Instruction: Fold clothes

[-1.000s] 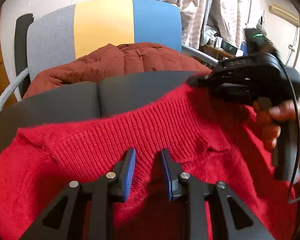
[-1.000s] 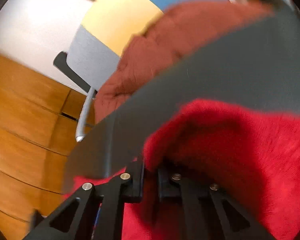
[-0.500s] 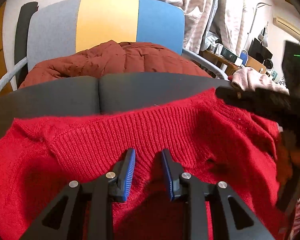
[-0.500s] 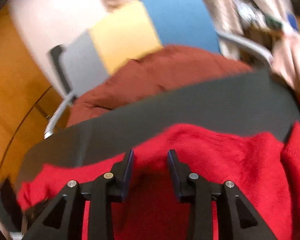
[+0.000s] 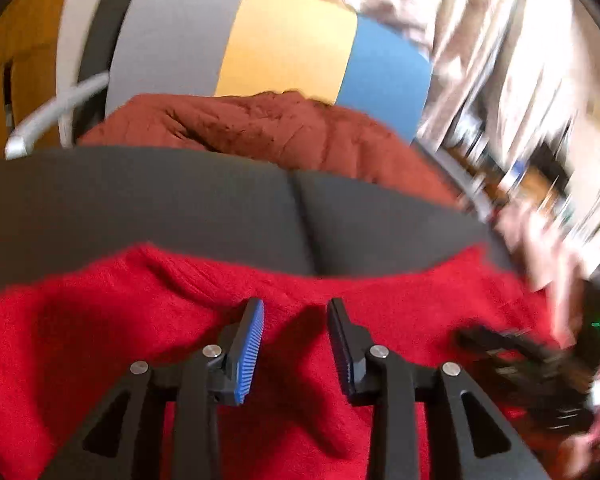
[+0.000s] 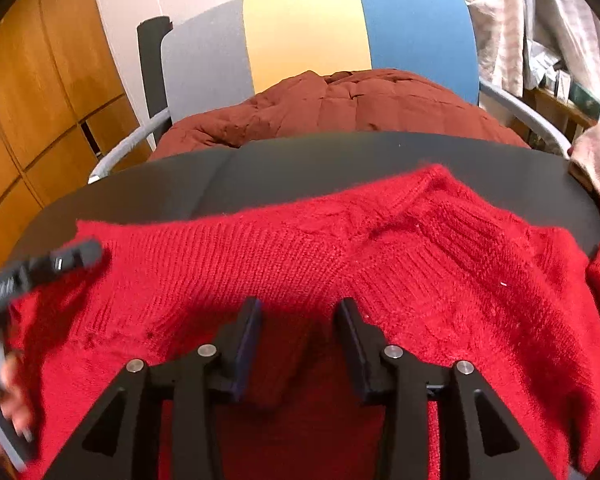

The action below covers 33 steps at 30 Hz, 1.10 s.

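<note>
The red sweater [image 6: 340, 264] lies spread over the near part of the dark bench [image 6: 340, 160], its ribbed band toward the far edge. It looks a soft, fuzzy, floppy knit, likely to sag and stretch, so the ribbed edge or a shoulder corner seems the best hold. Over the sweater, the left gripper [image 5: 295, 344] and right gripper [image 6: 298, 344] have just been widening their jaws; both stand partly open, gripping nothing. Beyond the sweater, a rust-brown quilted jacket [image 6: 340, 108] fills a grey, yellow and blue chair [image 6: 308, 28].
</note>
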Motion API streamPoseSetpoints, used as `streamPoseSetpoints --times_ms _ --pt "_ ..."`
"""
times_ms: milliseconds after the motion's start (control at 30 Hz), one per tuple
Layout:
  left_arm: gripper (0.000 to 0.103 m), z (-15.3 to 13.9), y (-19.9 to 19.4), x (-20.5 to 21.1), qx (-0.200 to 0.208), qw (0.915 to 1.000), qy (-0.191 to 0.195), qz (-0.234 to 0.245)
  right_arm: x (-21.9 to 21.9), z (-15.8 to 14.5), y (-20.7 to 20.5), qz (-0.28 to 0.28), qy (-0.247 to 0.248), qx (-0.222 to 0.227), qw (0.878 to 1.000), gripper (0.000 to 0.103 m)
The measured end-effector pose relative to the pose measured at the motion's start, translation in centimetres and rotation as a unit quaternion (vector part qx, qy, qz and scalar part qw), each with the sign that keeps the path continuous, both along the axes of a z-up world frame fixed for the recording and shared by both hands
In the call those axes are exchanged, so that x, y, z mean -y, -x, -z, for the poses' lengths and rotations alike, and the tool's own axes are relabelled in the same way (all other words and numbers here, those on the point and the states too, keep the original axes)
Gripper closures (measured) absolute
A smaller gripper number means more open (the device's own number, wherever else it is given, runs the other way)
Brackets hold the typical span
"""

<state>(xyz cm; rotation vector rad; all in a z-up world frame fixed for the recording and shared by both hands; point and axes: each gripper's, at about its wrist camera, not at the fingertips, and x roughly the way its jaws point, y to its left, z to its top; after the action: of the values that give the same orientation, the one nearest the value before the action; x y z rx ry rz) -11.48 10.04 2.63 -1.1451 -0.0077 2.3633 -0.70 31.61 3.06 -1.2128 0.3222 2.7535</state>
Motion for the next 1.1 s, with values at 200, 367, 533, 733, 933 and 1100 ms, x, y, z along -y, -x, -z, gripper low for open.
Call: streamPoseSetpoints --times_ms 200,367,533,733,933,1100 --pt "0.053 0.0 0.7 1.1 -0.048 0.9948 0.089 -0.008 0.1 0.0 -0.5 0.004 -0.004 -0.003 1.0 0.058" --pt "0.053 -2.0 -0.2 8.1 -0.074 0.9906 0.089 -0.072 0.1 0.1 -0.4 0.006 -0.007 -0.003 1.0 0.055" --pt "0.053 -4.5 -1.0 18.2 -0.075 0.9774 0.097 -0.172 -0.2 0.1 -0.4 0.006 -0.002 -0.004 1.0 0.055" --pt "0.047 -4.3 -0.5 30.1 -0.006 0.9409 0.128 -0.313 -0.3 0.3 -0.3 0.005 -0.007 -0.003 1.0 0.053" --pt "0.047 -0.5 -0.8 36.0 0.04 0.8966 0.175 -0.405 -0.1 0.3 -0.3 0.008 -0.013 -0.002 1.0 0.051" --pt "0.044 2.3 -0.4 37.6 0.081 0.8851 0.146 -0.435 -0.2 0.3 -0.3 0.012 -0.015 -0.001 1.0 0.047"
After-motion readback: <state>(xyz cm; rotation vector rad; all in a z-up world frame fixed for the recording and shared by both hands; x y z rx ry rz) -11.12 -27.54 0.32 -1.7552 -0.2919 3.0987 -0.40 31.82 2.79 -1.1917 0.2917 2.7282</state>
